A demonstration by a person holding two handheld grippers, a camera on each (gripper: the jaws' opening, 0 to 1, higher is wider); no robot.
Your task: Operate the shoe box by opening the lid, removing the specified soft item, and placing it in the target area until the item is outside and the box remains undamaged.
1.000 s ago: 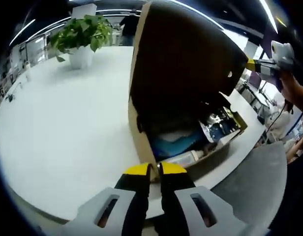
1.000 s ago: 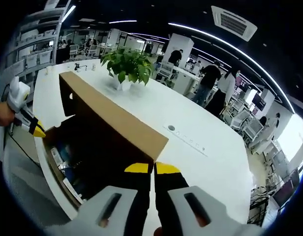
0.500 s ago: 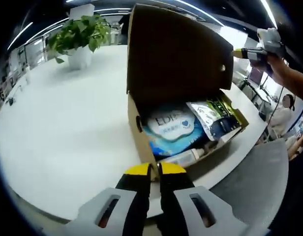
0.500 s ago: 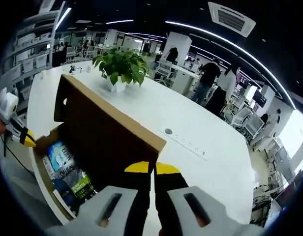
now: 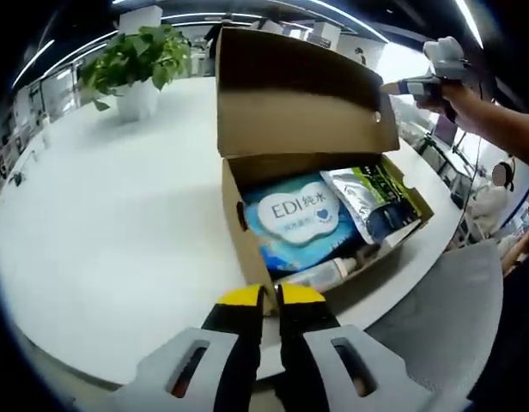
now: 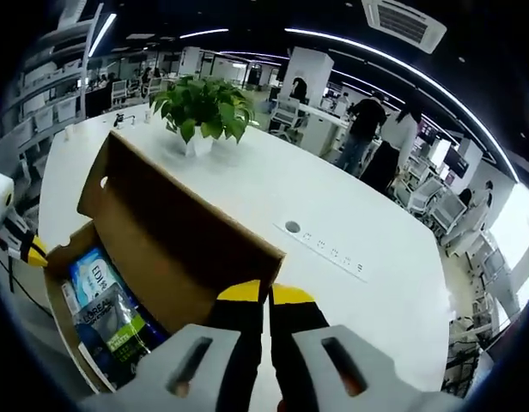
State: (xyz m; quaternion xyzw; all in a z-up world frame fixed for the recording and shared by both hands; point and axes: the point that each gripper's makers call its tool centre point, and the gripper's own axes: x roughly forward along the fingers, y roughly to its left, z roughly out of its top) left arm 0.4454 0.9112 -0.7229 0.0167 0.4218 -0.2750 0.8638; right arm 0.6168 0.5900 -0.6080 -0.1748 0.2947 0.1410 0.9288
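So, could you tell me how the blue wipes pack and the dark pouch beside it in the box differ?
The blue wipes pack is blue, with a white cloud-shaped label; the dark pouch is silver, green and black. The wipes pack looks wider and lies flat; the pouch leans tilted toward the box's far end. Both are soft packs lying inside the open box.

The lid (image 5: 299, 94) has swung further open, tilting back.
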